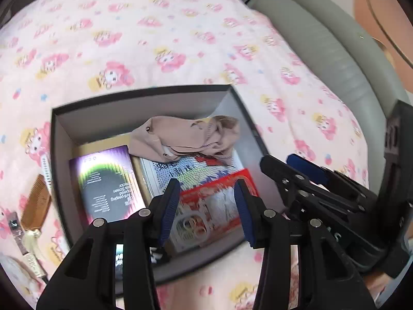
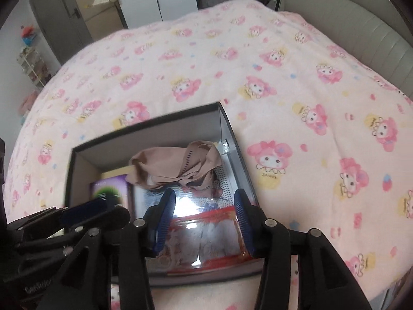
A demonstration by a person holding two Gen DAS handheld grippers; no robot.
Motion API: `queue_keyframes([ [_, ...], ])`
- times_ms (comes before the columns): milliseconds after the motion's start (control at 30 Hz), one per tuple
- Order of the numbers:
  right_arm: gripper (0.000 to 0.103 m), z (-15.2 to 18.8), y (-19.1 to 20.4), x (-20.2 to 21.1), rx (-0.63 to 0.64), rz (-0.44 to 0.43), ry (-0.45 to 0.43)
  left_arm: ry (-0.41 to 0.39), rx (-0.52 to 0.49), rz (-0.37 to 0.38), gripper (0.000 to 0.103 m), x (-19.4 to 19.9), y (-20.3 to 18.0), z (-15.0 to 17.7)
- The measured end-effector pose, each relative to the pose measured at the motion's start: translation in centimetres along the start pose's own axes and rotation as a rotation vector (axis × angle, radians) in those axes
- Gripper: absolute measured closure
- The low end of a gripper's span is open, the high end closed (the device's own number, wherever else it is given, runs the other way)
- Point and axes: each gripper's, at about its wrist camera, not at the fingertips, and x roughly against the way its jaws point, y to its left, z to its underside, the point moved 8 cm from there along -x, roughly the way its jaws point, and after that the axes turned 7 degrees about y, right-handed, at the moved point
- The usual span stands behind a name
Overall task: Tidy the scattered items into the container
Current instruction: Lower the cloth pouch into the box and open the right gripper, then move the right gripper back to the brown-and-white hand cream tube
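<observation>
Pink bedspread (image 1: pixel 155 38); red packet (image 1: pixel 214 204) in box (image 1: pixel 62 160), between spread left fingers (image 1: pixel 170 206).

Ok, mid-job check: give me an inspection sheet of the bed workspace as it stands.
Surface: pink cartoon-print bedspread, rumpled.
Job's things: dark open box on the bedspread, holding a purple packet, a beige garment and a red packet; a wooden comb and a nail clipper lie outside, left of the box.
Clutter: a pale item at the left wrist view's bottom-left edge, unclear.
Grippers: left gripper and right gripper both open, empty, above the box's near side.
Cables: nothing seen.
Surroundings: grey padded headboard, cardboard boxes by the door.
</observation>
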Motion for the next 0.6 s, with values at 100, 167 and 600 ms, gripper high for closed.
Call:
queue_keyframes([
  [100, 0.06, 1.1, 1.2, 1.9, 0.026, -0.009, -0.024, -0.03, -0.026, -0.015, 0.059, 1.8, 0.1, 1.3],
  [167, 0.06, 2.0, 2.1, 2.9, 0.045, -0.001, -0.036, -0.035, -0.028, -0.018, 0.059, 2.7, 0.3, 2.5],
  [600, 0.06, 9.9, 8.4, 4.7, 0.137, -0.061, -0.011, -0.058, 0.004, -0.023, 0.059, 6.8, 3.9, 11.4],
])
